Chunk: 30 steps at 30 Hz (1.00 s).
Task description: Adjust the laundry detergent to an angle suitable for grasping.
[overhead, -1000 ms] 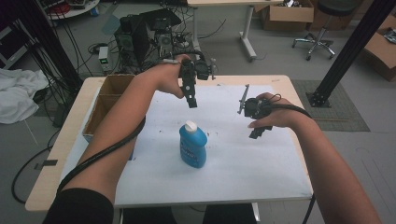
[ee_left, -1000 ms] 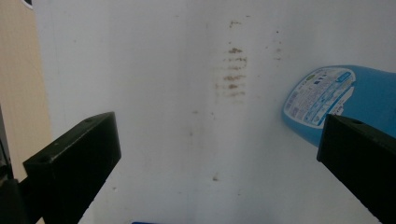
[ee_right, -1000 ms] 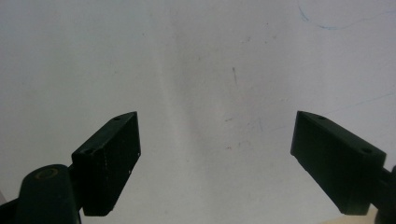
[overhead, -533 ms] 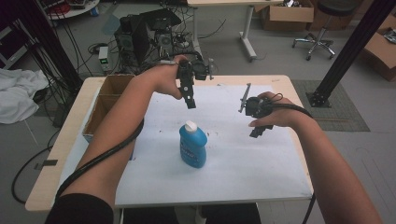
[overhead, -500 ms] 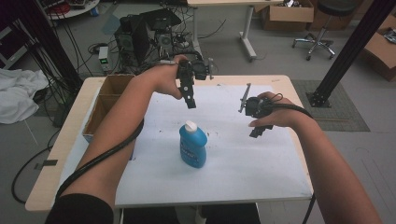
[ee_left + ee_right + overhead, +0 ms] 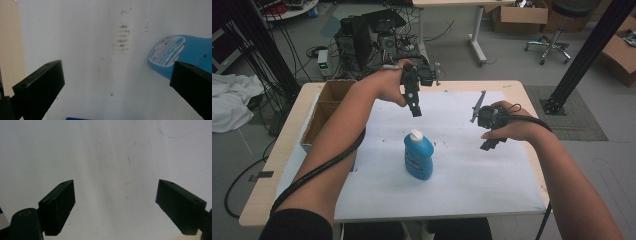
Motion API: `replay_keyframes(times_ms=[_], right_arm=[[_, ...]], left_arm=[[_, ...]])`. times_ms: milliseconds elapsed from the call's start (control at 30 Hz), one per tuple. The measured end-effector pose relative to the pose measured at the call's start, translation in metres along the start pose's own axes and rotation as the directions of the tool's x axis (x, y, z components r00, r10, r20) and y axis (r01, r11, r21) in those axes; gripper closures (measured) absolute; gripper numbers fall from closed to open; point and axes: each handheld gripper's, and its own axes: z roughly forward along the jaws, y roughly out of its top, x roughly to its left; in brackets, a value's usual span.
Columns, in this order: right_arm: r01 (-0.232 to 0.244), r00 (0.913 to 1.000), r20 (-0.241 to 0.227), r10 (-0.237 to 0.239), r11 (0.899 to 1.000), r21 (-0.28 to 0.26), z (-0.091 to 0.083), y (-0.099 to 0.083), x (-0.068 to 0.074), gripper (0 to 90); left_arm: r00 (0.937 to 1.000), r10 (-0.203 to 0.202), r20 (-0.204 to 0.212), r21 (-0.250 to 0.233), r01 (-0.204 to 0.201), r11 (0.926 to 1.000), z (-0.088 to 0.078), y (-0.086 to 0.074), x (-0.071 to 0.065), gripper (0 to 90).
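One blue bottle point(image 6: 418, 156) flat on sheet, cap toward far edge.

Lit evenly and dimly from above in the high view, soft and low in detail. Washed pale and slightly hazy over the white sheet point(image 6: 100, 75) in both gripper views. Blurred along the near black jaws, faint shadows below.

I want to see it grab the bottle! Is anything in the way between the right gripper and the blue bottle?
No. In the high view, only bare white sheet lies between the right gripper and the blue bottle.
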Motion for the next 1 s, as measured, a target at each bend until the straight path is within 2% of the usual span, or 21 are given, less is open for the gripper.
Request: replay_keyframes(times_ms=[133,267,400,667,800,967,1000], right_arm=[[0.003,1.0,0.005,-0.003,1.0,-0.004,-0.004,-0.003,0.004,16.1],[0.007,1.0,0.007,-0.007,0.999,-0.04,-0.014,-0.006,0.01,16.0],[0.013,0.9998,0.013,-0.012,0.994,-0.11,-0.025,-0.009,0.021,16.0],[0.018,0.9997,0.017,-0.016,0.988,-0.156,-0.031,-0.011,0.038,16.1],[0.036,0.9993,0.014,-0.035,0.984,-0.175,-0.034,-0.01,0.045,16.0],[0.041,0.9991,-0.001,-0.042,0.974,-0.221,-0.035,-0.009,0.052,15.9],[0.039,0.999,-0.011,-0.043,0.968,-0.249,-0.035,-0.01,0.056,15.9]], left_arm=[[1.0,0.0,-0.007,-0.004,0.0,1.0,-0.002,0.0,0.001,0.1],[1.0,0.003,-0.007,-0.003,-0.003,1.0,-0.004,-0.002,0.001,0.1],[1.0,-0.001,-0.005,0.002,0.001,1.0,-0.005,-0.007,0.0,0.1],[0.9999,-0.013,-0.01,-0.006,0.013,0.9999,-0.007,-0.018,-0.002,0.1],[0.9998,-0.015,-0.013,-0.01,0.015,0.9998,-0.009,-0.022,-0.005,0.1],[0.9996,-0.021,-0.021,-0.014,0.021,0.9997,-0.012,-0.027,-0.009,0.1],[0.9996,-0.022,-0.02,-0.014,0.021,0.9997,-0.013,-0.028,-0.009,0.1]])
